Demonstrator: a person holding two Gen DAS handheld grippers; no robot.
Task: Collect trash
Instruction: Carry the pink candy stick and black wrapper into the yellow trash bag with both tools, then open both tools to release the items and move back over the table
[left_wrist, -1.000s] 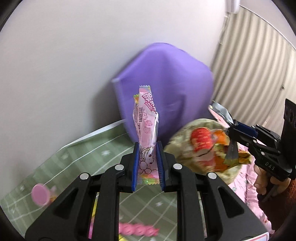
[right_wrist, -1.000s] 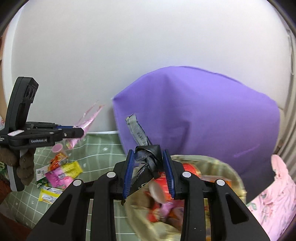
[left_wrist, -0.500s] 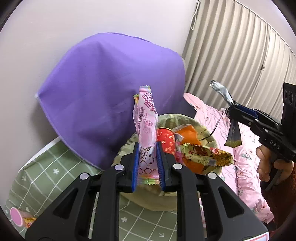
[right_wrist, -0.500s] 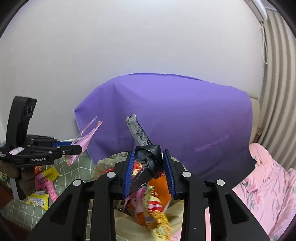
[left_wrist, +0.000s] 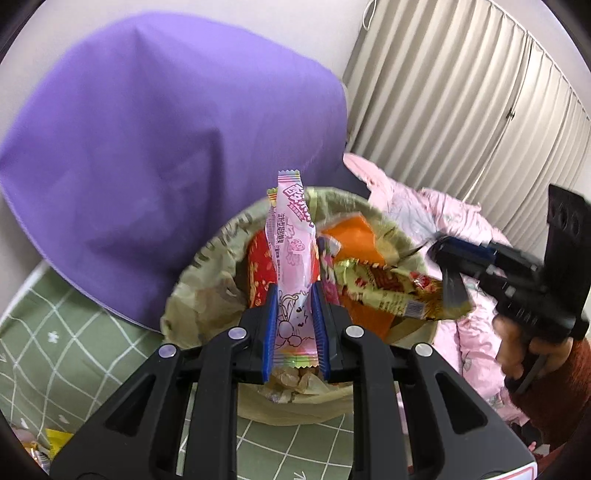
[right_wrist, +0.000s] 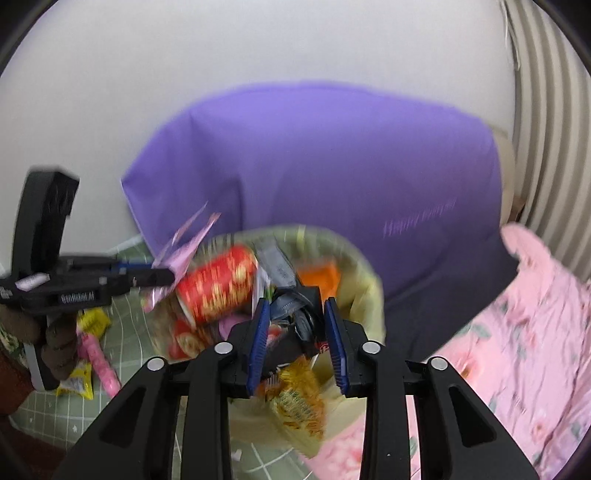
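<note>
Two grippers: the left gripper (left_wrist: 293, 328) and the right gripper (right_wrist: 297, 334), each with two blue-padded fingers (left_wrist: 269, 328). One lined waste bin (left_wrist: 207, 266). One pink candy wrapper (left_wrist: 291, 258) and one grey foil wrapper (right_wrist: 280, 291), one per gripper. Inside the bin: one red can (right_wrist: 218, 282), one orange packet (left_wrist: 354, 240), one yellow-and-red snack bag (left_wrist: 399, 291). One purple cloth (left_wrist: 166, 140). One pink quilt (right_wrist: 524, 332). Loose wrappers on the green checked sheet (right_wrist: 122, 314) are too blurred to count.

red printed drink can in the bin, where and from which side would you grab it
Grip the red printed drink can across its round body near the middle, coming from above: it lies tilted on top of the wrappers in the lined trash bin, body exposed upward. Its ends are partly buried.
</note>
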